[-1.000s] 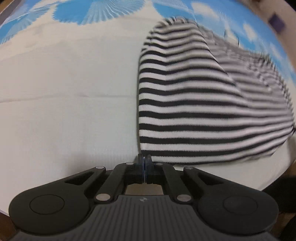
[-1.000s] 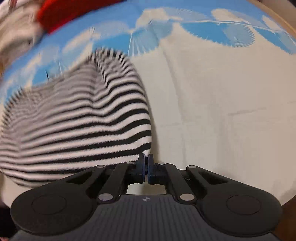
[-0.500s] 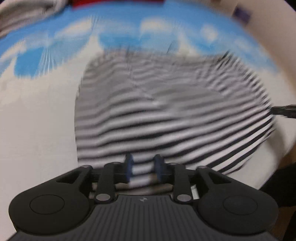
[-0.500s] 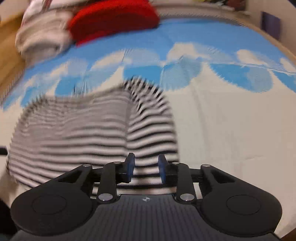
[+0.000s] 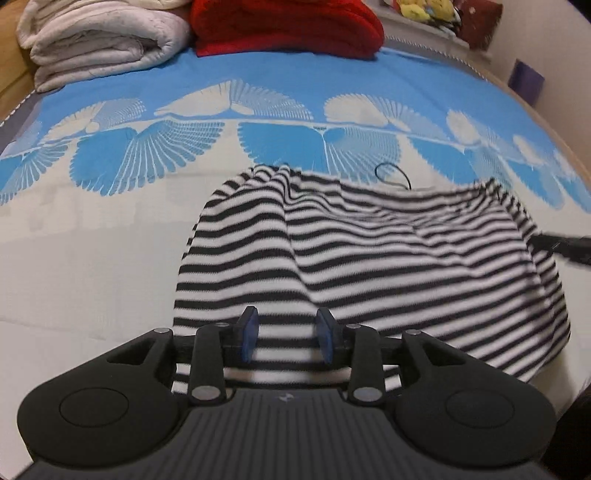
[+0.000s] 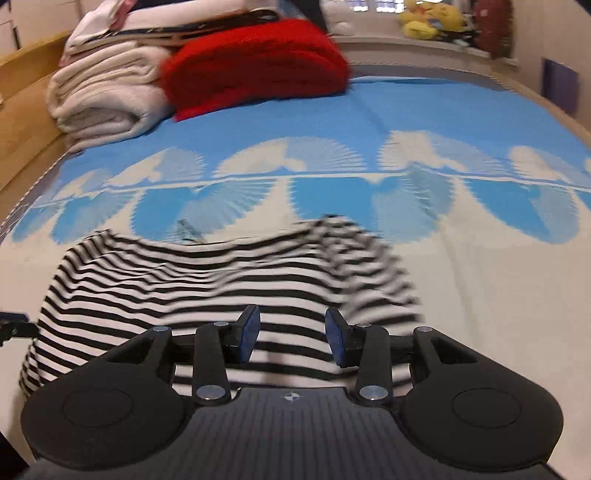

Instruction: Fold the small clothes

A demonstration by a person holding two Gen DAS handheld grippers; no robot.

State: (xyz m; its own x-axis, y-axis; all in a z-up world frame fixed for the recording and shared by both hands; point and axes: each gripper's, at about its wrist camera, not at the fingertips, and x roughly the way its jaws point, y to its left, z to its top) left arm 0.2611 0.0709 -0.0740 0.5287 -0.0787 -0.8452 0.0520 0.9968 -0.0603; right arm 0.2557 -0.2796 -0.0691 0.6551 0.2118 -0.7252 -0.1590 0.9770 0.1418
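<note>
Blue-and-cream bedspread (image 5: 110, 258) bearing the striped garment (image 5: 369, 266), folded. My left gripper (image 5: 286, 338) and right gripper (image 6: 291, 338) have just been opening: jaws part-open, gripping nothing.

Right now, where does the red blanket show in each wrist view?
Left wrist: the red blanket lies at the top edge, just left of centre, beyond the striped garment.
Right wrist: the red blanket sits upper centre-left.
Shared landmark: the folded white blanket lies immediately left of it in both views.
</note>
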